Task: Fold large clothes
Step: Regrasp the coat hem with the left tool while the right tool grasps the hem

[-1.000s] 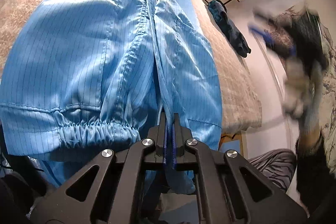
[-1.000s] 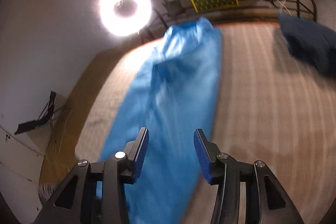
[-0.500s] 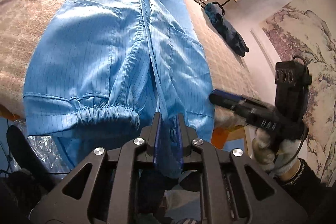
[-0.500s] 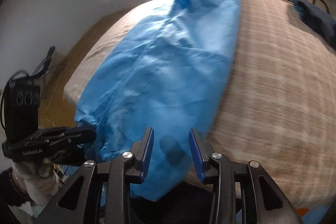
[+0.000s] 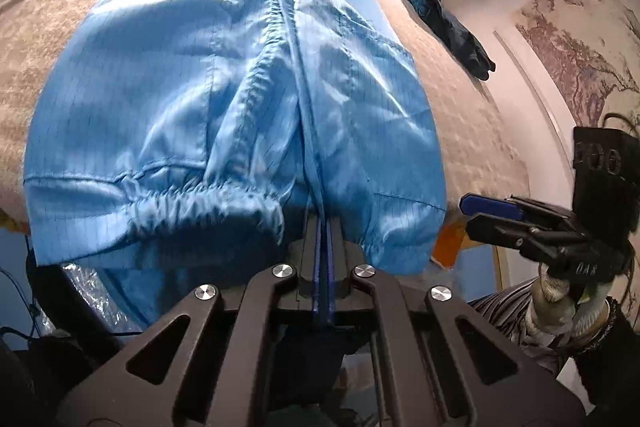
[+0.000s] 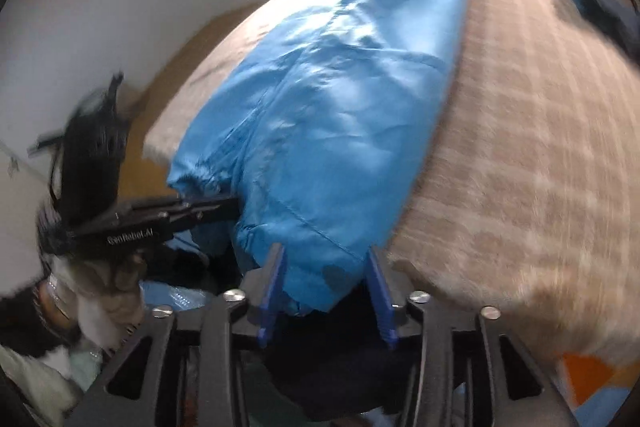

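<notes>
One large blue garment [image 5: 224, 99] lies lengthwise on a beige blanket-covered surface [image 5: 472, 131], its hem hanging over the near edge. Two hand-held grippers show. The left hand-held gripper [image 5: 324, 227] at 6 o'clock is clenched on the garment's centre seam. The right hand-held gripper [image 6: 326, 267], jaws opening, straddles the hem's corner without pressing it. One dark bundle of cloth [image 5: 448, 23] lies at 2 o'clock; what it is cannot be made out. The right wrist view is motion-blurred, and the gloved hand [image 6: 100, 283] is cut off at the frame edge.
</notes>
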